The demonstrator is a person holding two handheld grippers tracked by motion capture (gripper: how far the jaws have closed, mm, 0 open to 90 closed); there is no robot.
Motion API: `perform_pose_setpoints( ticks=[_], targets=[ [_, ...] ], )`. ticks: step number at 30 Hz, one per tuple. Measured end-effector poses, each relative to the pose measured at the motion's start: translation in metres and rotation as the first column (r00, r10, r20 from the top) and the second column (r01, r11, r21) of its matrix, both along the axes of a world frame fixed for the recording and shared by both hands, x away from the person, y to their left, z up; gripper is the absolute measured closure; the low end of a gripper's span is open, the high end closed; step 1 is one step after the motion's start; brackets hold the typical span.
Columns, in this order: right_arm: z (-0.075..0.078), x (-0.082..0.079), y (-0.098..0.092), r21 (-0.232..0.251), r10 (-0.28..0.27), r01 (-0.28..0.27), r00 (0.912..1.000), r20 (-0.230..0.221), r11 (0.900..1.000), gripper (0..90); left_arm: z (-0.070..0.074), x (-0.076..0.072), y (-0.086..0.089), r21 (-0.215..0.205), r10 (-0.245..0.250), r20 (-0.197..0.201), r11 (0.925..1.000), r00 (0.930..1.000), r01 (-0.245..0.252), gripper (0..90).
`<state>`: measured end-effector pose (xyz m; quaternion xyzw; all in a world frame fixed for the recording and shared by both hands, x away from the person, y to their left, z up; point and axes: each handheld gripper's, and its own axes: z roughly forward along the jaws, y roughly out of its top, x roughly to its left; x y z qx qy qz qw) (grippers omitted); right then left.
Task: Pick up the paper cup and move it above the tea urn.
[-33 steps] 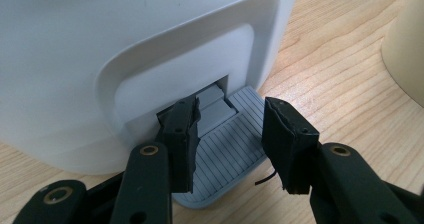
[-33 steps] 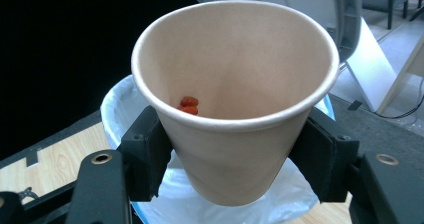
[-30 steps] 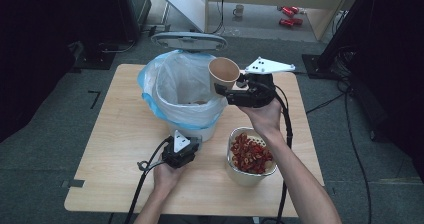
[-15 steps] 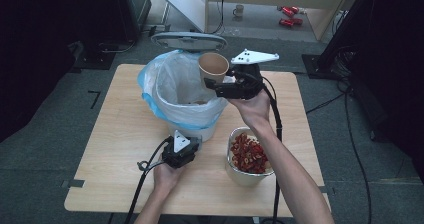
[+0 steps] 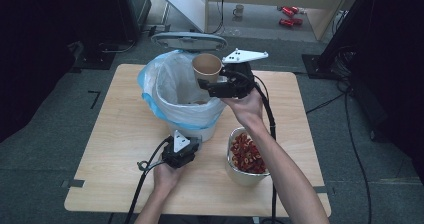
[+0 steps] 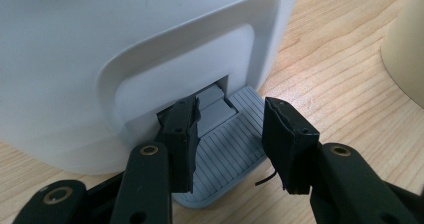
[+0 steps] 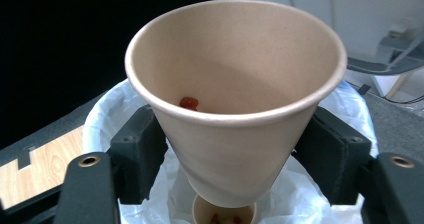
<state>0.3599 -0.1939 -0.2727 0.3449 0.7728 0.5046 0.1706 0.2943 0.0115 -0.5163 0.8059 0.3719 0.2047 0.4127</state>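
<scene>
dropping the paper cup into the pedal bin

we are holding the paper cup over the open mouth of the white bin, and we are judging this as the letting-go step of throwing it away. the right gripper is flanking the cup's lower wall with a black jaw at each side; its jaws have just been opening with the cup between them, and in the right gripper view they are standing just beside the wall, so we are reading the grip as loosened, though whether the pads are pressing at all we cannot tell for sure.

the cup is standing nearly upright, mouth up and tipped a little toward the camera, narrow base pointing down into the bag. its long axis is running close to vertical, in line with another cup lying deep in the bin. a small red scrap is clinging inside it.

the left gripper is pressing down on the grey ribbed pedal, jaws nearly closed and gripping nothing, which is keeping the lid raised.

next we are needing the right jaws wide enough for the cup to fall straight, while the pedal is staying down. the bowl of red pieces is sitting just beside the bin on the table.
</scene>
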Motion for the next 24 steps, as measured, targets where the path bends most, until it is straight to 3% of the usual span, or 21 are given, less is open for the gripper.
perform_pose_setpoints(
  ticks=[5,10,19,24],
  targets=[
    [-0.0023,-0.0007,0.0058,-0.036,0.021,-0.021,0.9998,0.001,0.999,24.9,0.0000,0.0001,0.0001,-0.001,0.000,0.000,1.0000,1.0000,0.000,58.5],
    [-0.0032,0.0000,0.0069,-0.027,0.030,-0.030,0.9995,-0.008,0.999,19.3,0.0000,0.0000,0.0001,-0.001,0.000,0.000,1.0000,1.0000,0.000,58.4],
    [-0.0032,-0.0009,0.0022,-0.011,0.027,-0.028,0.9995,-0.017,1.000,20.2,0.0000,0.0001,0.0001,-0.001,0.000,0.000,1.0000,1.0000,0.000,58.4],
    [-0.0049,-0.0033,-0.0002,-0.008,0.028,-0.028,0.9996,0.001,1.000,23.0,0.0000,0.0000,0.0000,0.000,0.000,0.000,1.0000,1.0000,0.000,58.4]
  ],
)
